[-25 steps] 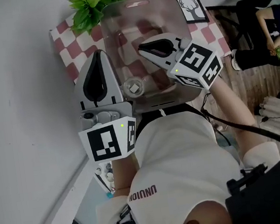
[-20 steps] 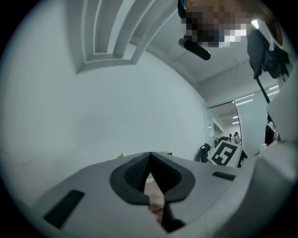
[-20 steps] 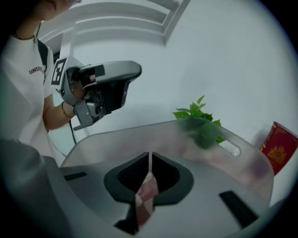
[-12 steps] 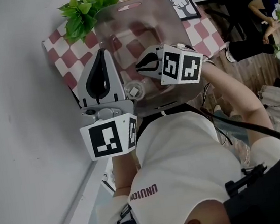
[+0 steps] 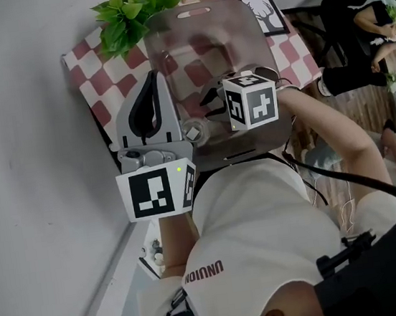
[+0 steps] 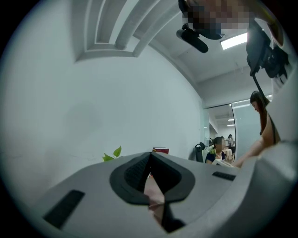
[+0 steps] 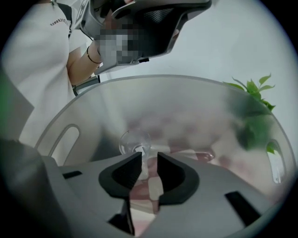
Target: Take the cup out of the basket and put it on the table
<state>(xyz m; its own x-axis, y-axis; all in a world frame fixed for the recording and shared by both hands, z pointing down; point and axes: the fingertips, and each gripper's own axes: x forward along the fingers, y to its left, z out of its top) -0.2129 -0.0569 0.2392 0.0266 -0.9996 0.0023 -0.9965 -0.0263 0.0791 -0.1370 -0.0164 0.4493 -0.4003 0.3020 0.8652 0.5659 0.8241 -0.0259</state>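
Observation:
A small clear cup (image 5: 192,127) stands inside the translucent basket (image 5: 237,18) near its front left corner. My right gripper (image 5: 209,101) reaches down into the basket from the right, its marker cube on top. In the right gripper view the cup (image 7: 135,143) sits just ahead of the right gripper (image 7: 149,159). Its jaws have just been opening; they stand apart and the pads press on nothing. My left gripper (image 5: 153,80) lies level along the basket's left side, outside it. In the left gripper view the left gripper (image 6: 150,158) has its tips together and holds nothing.
The basket rests on a red-and-white checkered tablecloth (image 5: 95,66). A green plant (image 5: 128,14) stands at the back left and a framed deer picture (image 5: 264,13) at the back right. A white wall runs along the left. People sit at the far right (image 5: 362,31).
My right gripper has swung down into the basket toward the cup, tipping from nearly level to steeply down, and its jaws have parted. My left gripper has hardly moved.

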